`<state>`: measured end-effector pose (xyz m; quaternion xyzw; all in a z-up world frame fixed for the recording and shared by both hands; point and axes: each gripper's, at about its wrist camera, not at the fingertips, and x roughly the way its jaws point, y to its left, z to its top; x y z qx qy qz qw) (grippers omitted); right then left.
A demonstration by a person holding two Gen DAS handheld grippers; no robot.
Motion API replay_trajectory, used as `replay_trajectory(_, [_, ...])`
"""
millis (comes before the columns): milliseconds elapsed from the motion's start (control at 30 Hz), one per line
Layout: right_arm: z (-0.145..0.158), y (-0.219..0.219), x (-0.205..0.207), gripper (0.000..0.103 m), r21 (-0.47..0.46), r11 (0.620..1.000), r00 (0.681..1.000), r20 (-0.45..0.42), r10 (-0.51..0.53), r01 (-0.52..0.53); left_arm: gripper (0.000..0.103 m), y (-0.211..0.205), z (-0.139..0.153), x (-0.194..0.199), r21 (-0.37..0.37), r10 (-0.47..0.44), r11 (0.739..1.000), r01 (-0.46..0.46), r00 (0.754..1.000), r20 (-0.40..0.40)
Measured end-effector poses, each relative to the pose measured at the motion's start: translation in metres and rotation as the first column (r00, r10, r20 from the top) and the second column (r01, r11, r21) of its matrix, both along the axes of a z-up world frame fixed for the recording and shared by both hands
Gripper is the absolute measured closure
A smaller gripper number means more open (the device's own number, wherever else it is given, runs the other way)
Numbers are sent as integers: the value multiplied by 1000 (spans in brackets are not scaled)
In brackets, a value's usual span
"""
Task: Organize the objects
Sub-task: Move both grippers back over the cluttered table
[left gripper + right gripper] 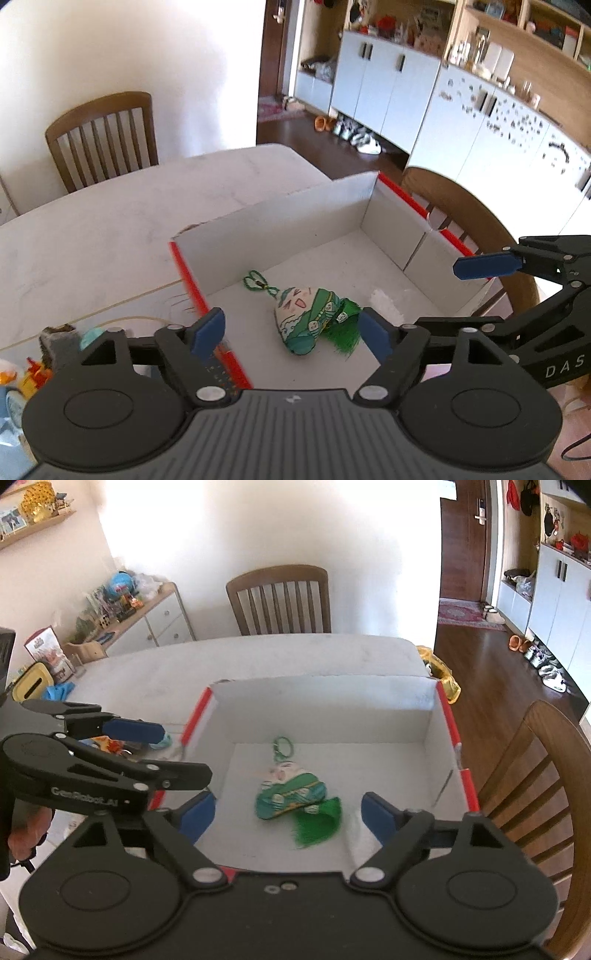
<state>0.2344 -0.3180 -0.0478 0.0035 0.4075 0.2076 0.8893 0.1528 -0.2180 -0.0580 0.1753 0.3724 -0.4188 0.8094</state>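
A green and white fabric charm with a green tassel and loop [304,320] lies on the floor of an open white box with red edges [295,218]; it also shows in the right wrist view [291,795] inside the box [325,694]. My left gripper [293,334] is open and empty, hovering over the box's near left edge, its jaws either side of the charm. My right gripper [288,814] is open and empty above the box's near edge. The right gripper shows at the right in the left wrist view [487,266], and the left gripper at the left in the right wrist view [136,731].
The box sits on a white table [110,229]. Small colourful items [33,369] lie left of the box, also seen in the right wrist view [110,744]. Wooden chairs stand at the far side [280,598] and right [535,775]. A yellow bag [443,675] hangs past the far right corner.
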Motion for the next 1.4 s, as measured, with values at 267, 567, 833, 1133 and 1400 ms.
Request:
replay_trajectory(267, [11, 28, -22, 2, 20, 1000, 999, 44, -16, 15, 3, 52, 16, 3, -57, 71, 996, -70, 997, 24])
replay_trajectory(567, [10, 71, -40, 1, 51, 999, 999, 48, -19, 16, 0, 124, 23, 15, -128, 165, 978, -162, 986, 14])
replay_trajectory(833, [5, 114, -52, 1, 62, 998, 999, 45, 6, -9, 0, 187, 18, 31, -163, 229, 961, -222, 973, 26])
replay_trajectory(1133, [-9, 154, -59, 1, 52, 999, 1000, 6, 12, -12, 0, 238, 9, 39, -145, 244, 962, -233, 968, 62])
replay_trajectory(1400, [-33, 210, -72, 2, 30, 994, 994, -35, 106, -105, 0, 275, -6, 55, -117, 277, 957, -264, 954, 114])
